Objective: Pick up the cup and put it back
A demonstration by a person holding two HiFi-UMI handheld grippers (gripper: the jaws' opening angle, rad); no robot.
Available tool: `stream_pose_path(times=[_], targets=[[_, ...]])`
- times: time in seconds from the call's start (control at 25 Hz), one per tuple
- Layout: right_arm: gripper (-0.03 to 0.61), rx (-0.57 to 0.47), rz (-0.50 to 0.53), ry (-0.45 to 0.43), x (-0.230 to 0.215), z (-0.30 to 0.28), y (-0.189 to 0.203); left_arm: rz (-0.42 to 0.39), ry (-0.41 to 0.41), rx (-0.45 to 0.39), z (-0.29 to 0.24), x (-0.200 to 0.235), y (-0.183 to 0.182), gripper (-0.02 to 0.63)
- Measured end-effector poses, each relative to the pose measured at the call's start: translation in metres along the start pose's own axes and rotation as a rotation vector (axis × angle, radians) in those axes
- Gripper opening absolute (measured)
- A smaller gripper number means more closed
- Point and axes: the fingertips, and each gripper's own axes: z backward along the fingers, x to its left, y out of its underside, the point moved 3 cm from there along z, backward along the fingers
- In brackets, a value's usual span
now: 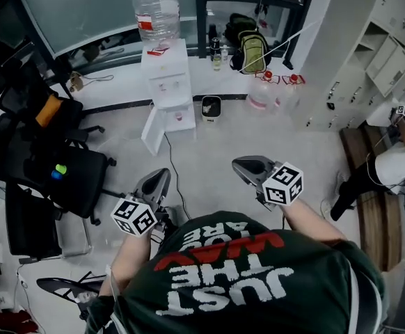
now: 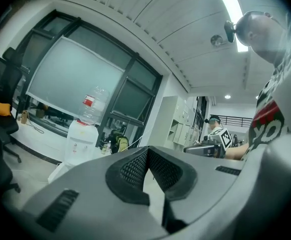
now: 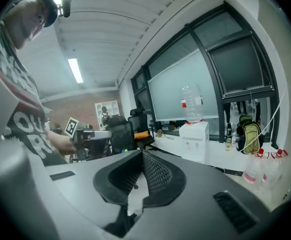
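Note:
No cup can be made out in any view. I hold both grippers in the air in front of my chest, above the floor. My left gripper (image 1: 157, 177) is shut, its ribbed pads (image 2: 135, 170) meeting at the tip with nothing between them. My right gripper (image 1: 250, 165) is also shut and empty, its pads (image 3: 158, 175) closed together at the tip. Each gripper points towards the white water dispenser (image 1: 168, 82) by the window. The right gripper (image 2: 205, 148) shows in the left gripper view, and the left gripper (image 3: 93, 134) in the right gripper view.
A large water bottle (image 1: 156, 9) tops the dispenser. Black office chairs (image 1: 63, 172) stand at the left. A green backpack (image 1: 252, 51) and empty water jugs (image 1: 261, 96) sit by the back wall. Lockers (image 1: 390, 61) and another person (image 1: 390, 165) are at the right.

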Motion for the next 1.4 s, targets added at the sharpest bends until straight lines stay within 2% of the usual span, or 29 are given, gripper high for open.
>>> stream_pose_path(times=[0.2,0.4,0.52,0.68,0.84,1.0,1.2,1.4], targets=[[0.034,-0.017,0.019,0.060,-0.018,-0.107,-0.038,0.003,0.056,0.010,-0.014,0.114,-0.026,0.002],[0.034,-0.057,0.024,0.081,-0.030,-0.218,-0.101,-0.040,0.130,0.050,-0.034,0.230,-0.081,0.002],[0.034,-0.053,0.022,0.096,-0.046,-0.264,-0.130,-0.061,0.156,0.068,-0.051,0.280,-0.108,0.002],[0.034,-0.022,0.015,0.119,-0.069,-0.300,-0.143,-0.028,0.171,0.078,-0.077,0.328,-0.120,0.002],[0.034,-0.008,-0.019,0.154,-0.100,-0.321,-0.141,-0.008,0.196,0.096,-0.104,0.358,-0.116,0.002],[0.034,-0.003,-0.037,0.132,-0.156,-0.314,-0.137,-0.006,0.171,0.124,-0.154,0.357,-0.106,0.002],[0.034,-0.018,-0.037,0.033,-0.244,-0.300,-0.133,-0.023,0.063,0.116,-0.227,0.347,-0.093,0.002],[0.034,0.008,0.003,-0.119,-0.311,-0.312,-0.139,-0.006,-0.108,0.125,-0.285,0.355,-0.077,0.002]])
